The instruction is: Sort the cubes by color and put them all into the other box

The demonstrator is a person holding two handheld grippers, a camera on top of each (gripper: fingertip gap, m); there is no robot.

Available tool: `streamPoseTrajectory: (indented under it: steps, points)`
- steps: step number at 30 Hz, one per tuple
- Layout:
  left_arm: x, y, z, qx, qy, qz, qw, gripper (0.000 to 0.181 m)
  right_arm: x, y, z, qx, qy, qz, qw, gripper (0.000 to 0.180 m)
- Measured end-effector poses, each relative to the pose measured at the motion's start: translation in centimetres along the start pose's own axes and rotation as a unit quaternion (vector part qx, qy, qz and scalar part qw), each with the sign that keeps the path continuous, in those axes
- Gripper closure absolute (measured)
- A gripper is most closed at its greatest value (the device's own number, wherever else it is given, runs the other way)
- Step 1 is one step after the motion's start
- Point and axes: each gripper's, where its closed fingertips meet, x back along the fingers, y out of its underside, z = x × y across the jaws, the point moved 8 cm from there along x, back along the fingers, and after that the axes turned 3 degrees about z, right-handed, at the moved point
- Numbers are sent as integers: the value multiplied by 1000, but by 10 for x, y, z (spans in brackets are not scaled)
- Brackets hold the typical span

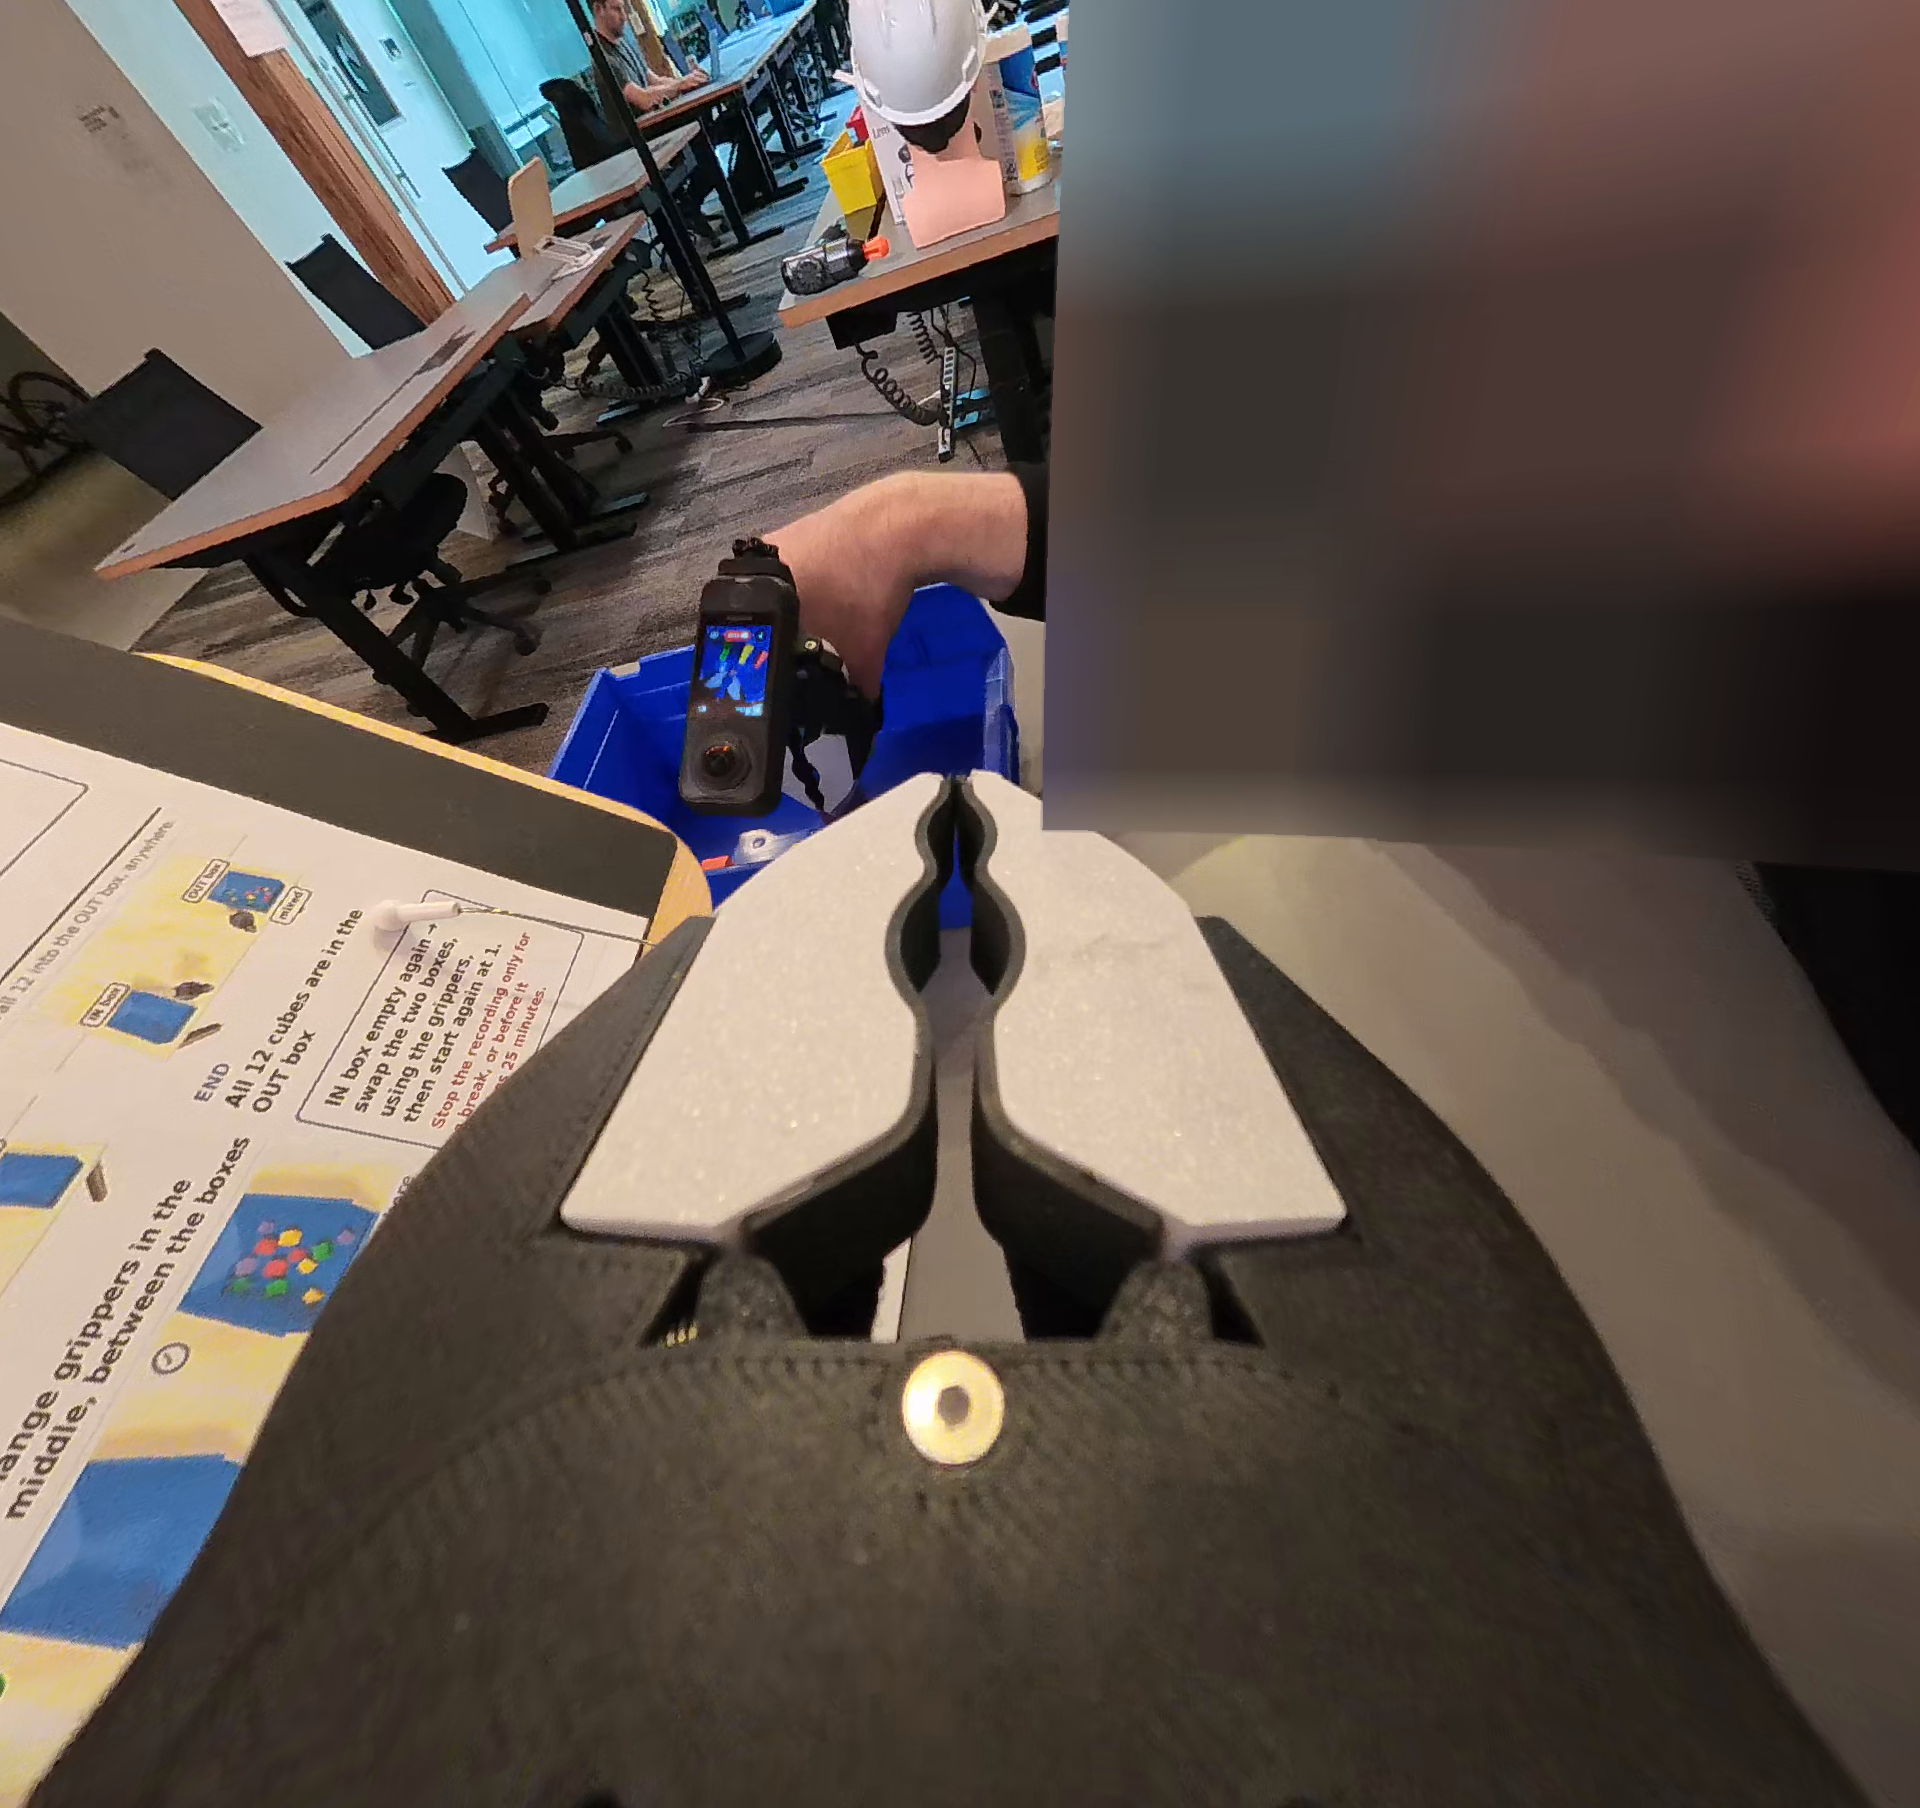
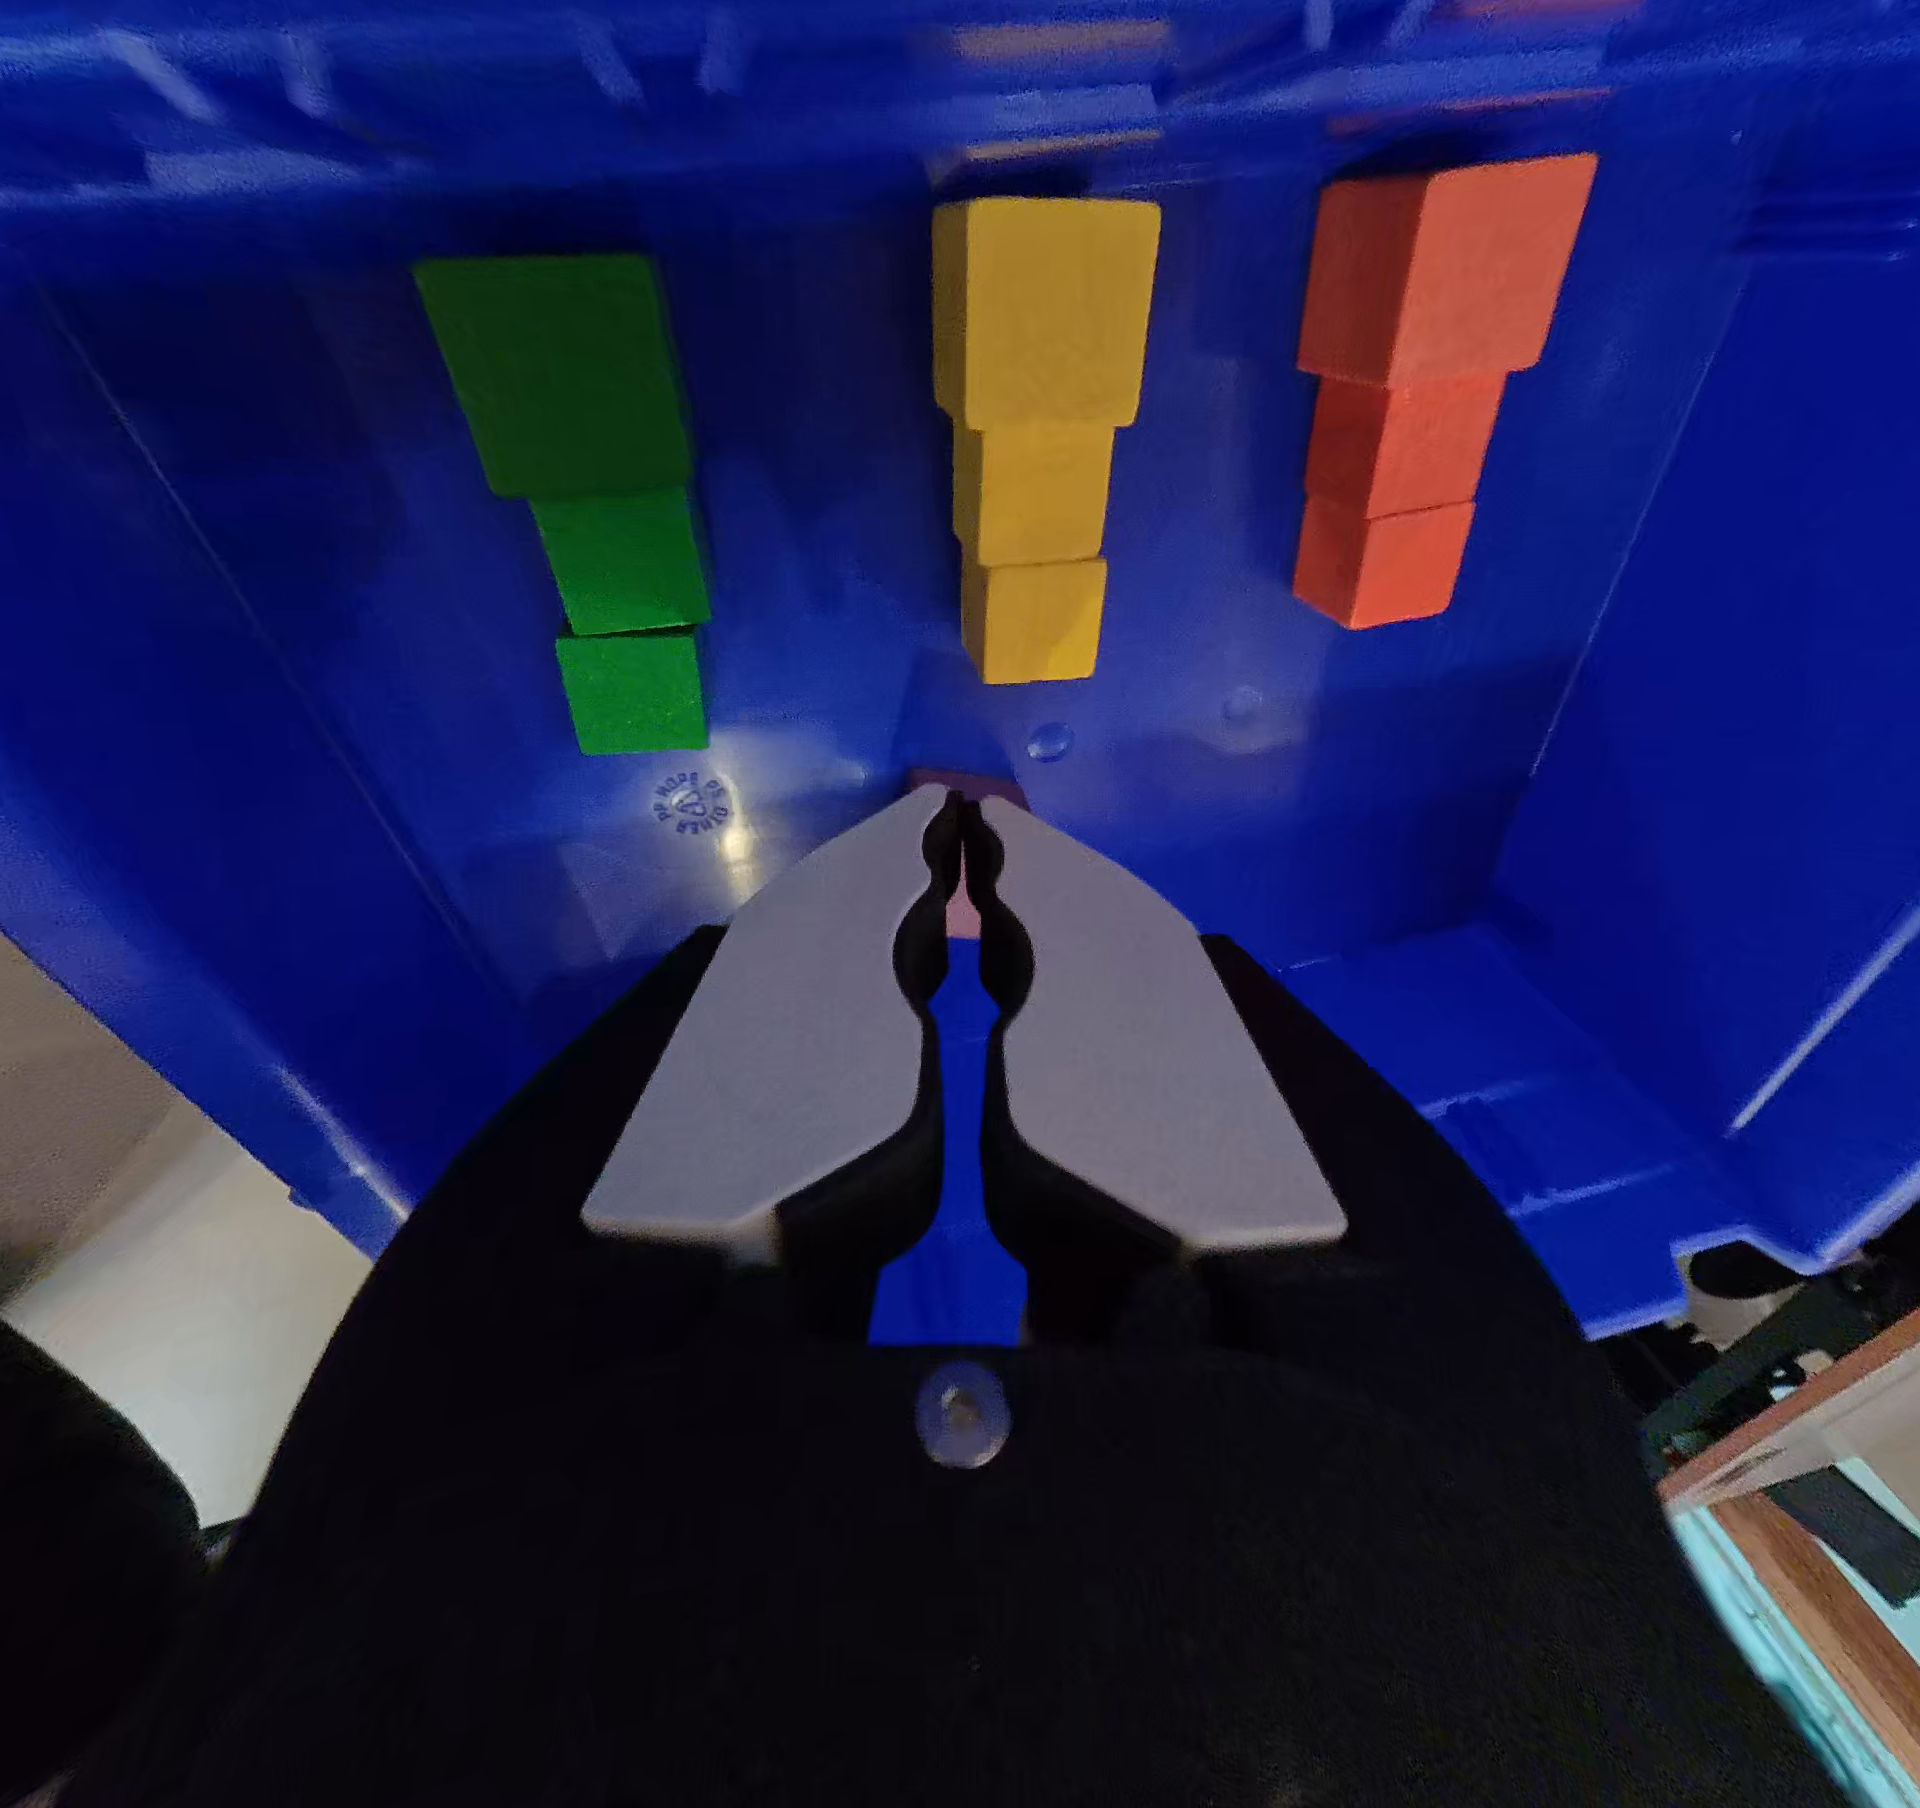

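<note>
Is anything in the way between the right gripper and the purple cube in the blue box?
No, nothing visible is. The right gripper is shut, its tips right over the purple cube, which mostly hides behind them. The green stack, yellow stack and orange stack stand farther back on the floor of the blue box.

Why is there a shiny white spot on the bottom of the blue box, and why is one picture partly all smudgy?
Right wrist view: the spot is lamp glare on the glossy floor of the blue box, beside the green cubes; the top edge is blurred. Left wrist view: the smudgy block was added afterwards to hide a person; the wide lens bends the desks.
</note>
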Motion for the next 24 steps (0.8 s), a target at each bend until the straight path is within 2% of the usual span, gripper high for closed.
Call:
streamPoseTrajectory:
  steps: [1, 4, 19, 24]
  points:
    - [0, 0, 0, 0, 0, 1, 1000, 181, -2, 2, 1, -6, -6, -5, 1000, 179]
    - [-1, 0, 0, 0, 1, 0, 1000, 181, -11, 7, 1, -21, -33, -16, 999, 179]
    - [-5, 2, 3, -2, 7, -9, 1000, 181, -28, 47, 6, -87, -57, -139, 985, 178]
    - [-5, 1, 3, -2, 8, -10, 1000, 181, -25, 46, 2, -88, -60, -150, 983, 179]
